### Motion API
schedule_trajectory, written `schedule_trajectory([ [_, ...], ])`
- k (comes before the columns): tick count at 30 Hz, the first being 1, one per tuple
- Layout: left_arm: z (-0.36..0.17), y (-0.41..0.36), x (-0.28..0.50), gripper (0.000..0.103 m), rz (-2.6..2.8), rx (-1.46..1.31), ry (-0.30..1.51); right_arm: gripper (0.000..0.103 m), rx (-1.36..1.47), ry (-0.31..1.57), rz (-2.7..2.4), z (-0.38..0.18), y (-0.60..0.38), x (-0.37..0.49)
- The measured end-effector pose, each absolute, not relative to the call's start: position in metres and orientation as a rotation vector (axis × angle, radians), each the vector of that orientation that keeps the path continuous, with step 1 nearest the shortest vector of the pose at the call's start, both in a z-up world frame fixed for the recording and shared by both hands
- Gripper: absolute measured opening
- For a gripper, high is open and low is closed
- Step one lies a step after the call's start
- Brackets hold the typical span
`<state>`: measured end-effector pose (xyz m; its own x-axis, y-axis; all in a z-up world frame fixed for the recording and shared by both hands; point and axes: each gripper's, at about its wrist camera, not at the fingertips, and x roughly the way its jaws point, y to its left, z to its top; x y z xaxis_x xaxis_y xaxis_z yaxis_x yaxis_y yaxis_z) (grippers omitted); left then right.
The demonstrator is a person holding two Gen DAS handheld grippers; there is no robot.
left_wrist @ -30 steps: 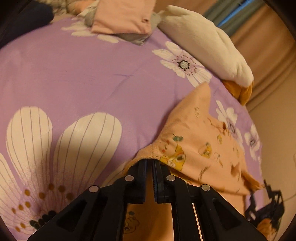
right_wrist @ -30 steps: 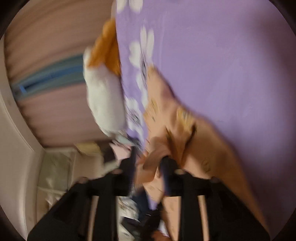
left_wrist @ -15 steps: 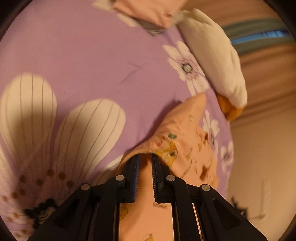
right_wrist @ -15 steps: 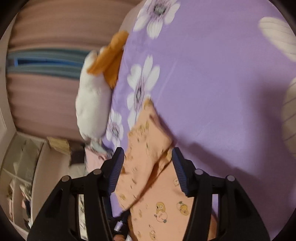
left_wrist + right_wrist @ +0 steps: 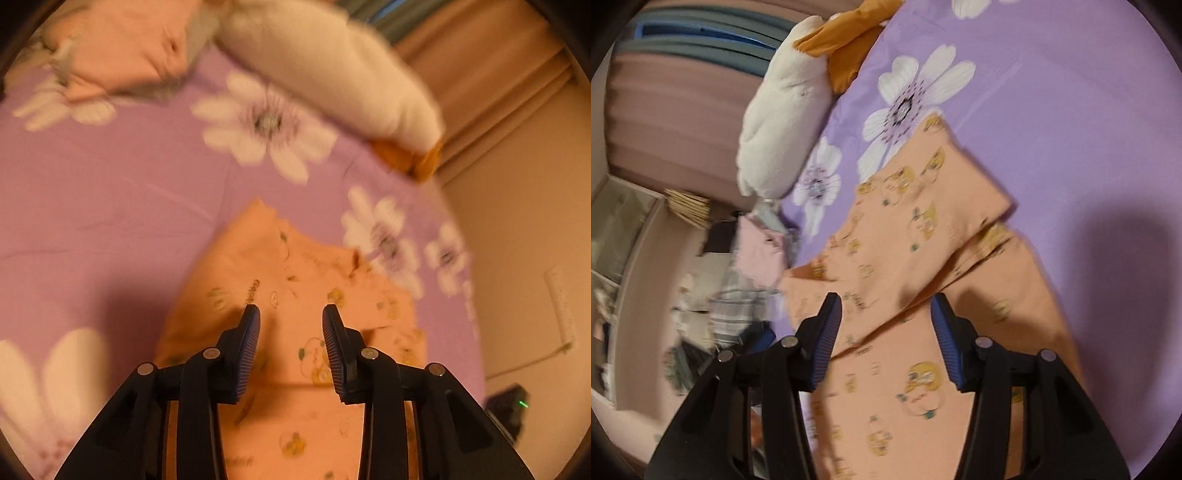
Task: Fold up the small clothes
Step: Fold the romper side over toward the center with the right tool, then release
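Observation:
An orange child's garment (image 5: 295, 295) printed with small cartoon figures lies folded over on the purple flowered bedspread (image 5: 110, 192). My left gripper (image 5: 291, 321) is open and empty just above it. In the right wrist view the same garment (image 5: 916, 251) shows a folded flap lying across its lower part. My right gripper (image 5: 886, 310) is open and empty above it.
A white and orange plush toy (image 5: 332, 85) lies at the far edge of the bed, also in the right wrist view (image 5: 783, 110). A folded pink garment (image 5: 125, 48) sits on grey cloth at the far left. Curtains (image 5: 491, 74) and a wall border the bed.
Both grippers have opened and let go of the orange garment, which now lies folded on the bed. Both have drawn back above it.

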<state>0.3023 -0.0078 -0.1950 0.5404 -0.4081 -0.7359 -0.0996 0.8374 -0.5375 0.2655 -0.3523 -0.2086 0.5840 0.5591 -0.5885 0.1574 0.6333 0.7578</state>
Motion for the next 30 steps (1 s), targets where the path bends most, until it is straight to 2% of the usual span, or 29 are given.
schedule_trajectory([
  [2,-0.215,-0.013,0.325,0.032,-0.079,-0.513,1.028,0.051,0.861,0.961,0.292,-0.21,-0.353,0.267],
  [4,-0.231,0.003,0.339,0.026,0.072,-0.459,1.004,0.051,0.857,0.953,0.322,-0.212,-0.357,0.266],
  [6,-0.241,0.026,0.337,0.025,0.169,-0.441,0.985,0.051,0.827,0.955,0.27,-0.214,-0.364,0.267],
  [8,-0.246,0.05,0.33,0.012,0.155,-0.498,0.964,0.051,0.791,0.951,0.238,-0.214,-0.37,0.27],
  [9,-0.248,0.059,0.327,0.009,0.163,-0.516,0.977,0.051,0.781,0.955,0.247,-0.214,-0.37,0.272],
  [14,-0.234,0.07,0.316,0.01,0.153,-0.53,0.996,0.051,0.857,0.94,0.264,-0.216,-0.376,0.272],
  [17,-0.206,0.06,0.311,0.01,-0.023,-0.619,0.909,0.051,0.874,0.932,0.263,-0.215,-0.375,0.27],
  [18,-0.197,0.054,0.315,0.013,-0.11,-0.63,0.915,0.051,0.874,0.942,0.261,-0.216,-0.374,0.271],
  [20,-0.189,0.043,0.326,0.031,-0.203,-0.606,0.955,0.051,0.88,0.957,0.272,-0.219,-0.372,0.271],
  [21,-0.189,0.037,0.333,0.045,-0.197,-0.559,0.985,0.051,0.884,0.963,0.275,-0.221,-0.372,0.272],
  [23,-0.194,0.027,0.342,0.047,-0.126,-0.459,1.048,0.052,0.889,0.988,0.257,-0.226,-0.373,0.275],
  [26,-0.21,0.007,0.341,0.047,-0.324,-0.434,1.098,0.051,0.877,1.002,0.253,-0.228,-0.374,0.277],
  [27,-0.217,-0.001,0.34,0.045,-0.34,-0.421,1.113,0.051,0.87,1.001,0.253,-0.226,-0.373,0.279],
  [29,-0.233,-0.011,0.338,0.031,-0.222,-0.329,1.13,0.051,0.856,0.964,0.287,-0.22,-0.372,0.279],
  [30,-0.24,-0.013,0.337,0.014,-0.172,-0.287,1.125,0.051,0.84,0.945,0.308,-0.216,-0.369,0.28],
])
